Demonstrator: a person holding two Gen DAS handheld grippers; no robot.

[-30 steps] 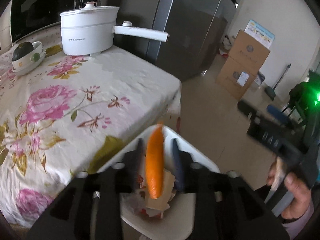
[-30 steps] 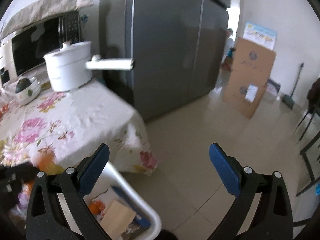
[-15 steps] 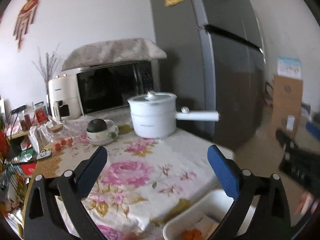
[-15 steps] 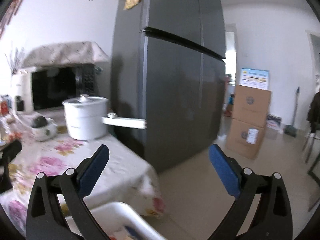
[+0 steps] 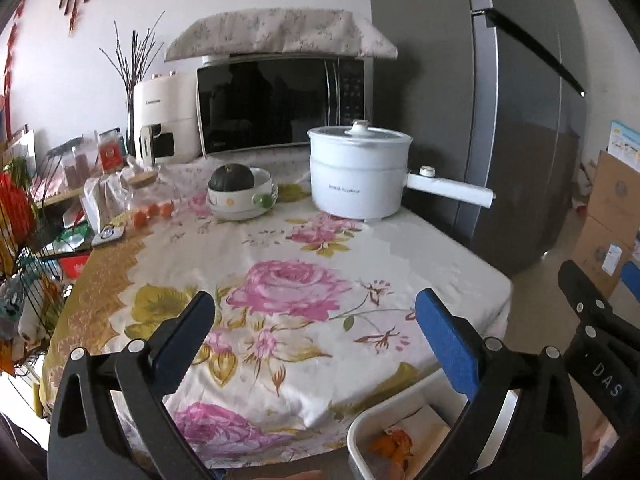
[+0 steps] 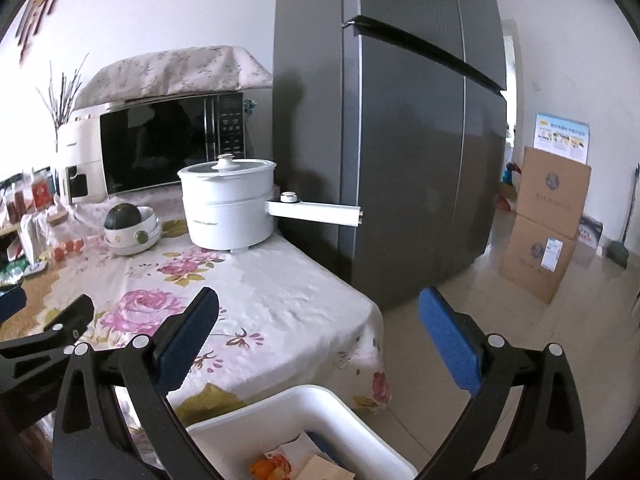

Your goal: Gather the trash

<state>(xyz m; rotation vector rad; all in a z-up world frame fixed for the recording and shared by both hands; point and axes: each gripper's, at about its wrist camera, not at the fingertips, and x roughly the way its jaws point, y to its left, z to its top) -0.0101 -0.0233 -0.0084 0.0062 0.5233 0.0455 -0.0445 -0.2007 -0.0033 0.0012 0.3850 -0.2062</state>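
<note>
My left gripper (image 5: pixel 312 320) stands wide with nothing between its blue pads, over the floral tablecloth (image 5: pixel 280 280); my right gripper (image 6: pixel 320 320) gapes just as wide and empty. The white trash bin (image 6: pixel 316 400) sits at six o'clock below the table edge (at five o'clock in the left view), holding orange peel (image 6: pixel 268 466), a tan card scrap (image 6: pixel 324 470) and white paper (image 5: pixel 416 420). At twelve o'clock a white electric pot (image 5: pixel 360 178) with lid carries grey lettering too small to read. A white bowl (image 5: pixel 244 200) at eleven holds a dark green squash (image 5: pixel 232 178). "DAS" shows on my right gripper's body.
</note>
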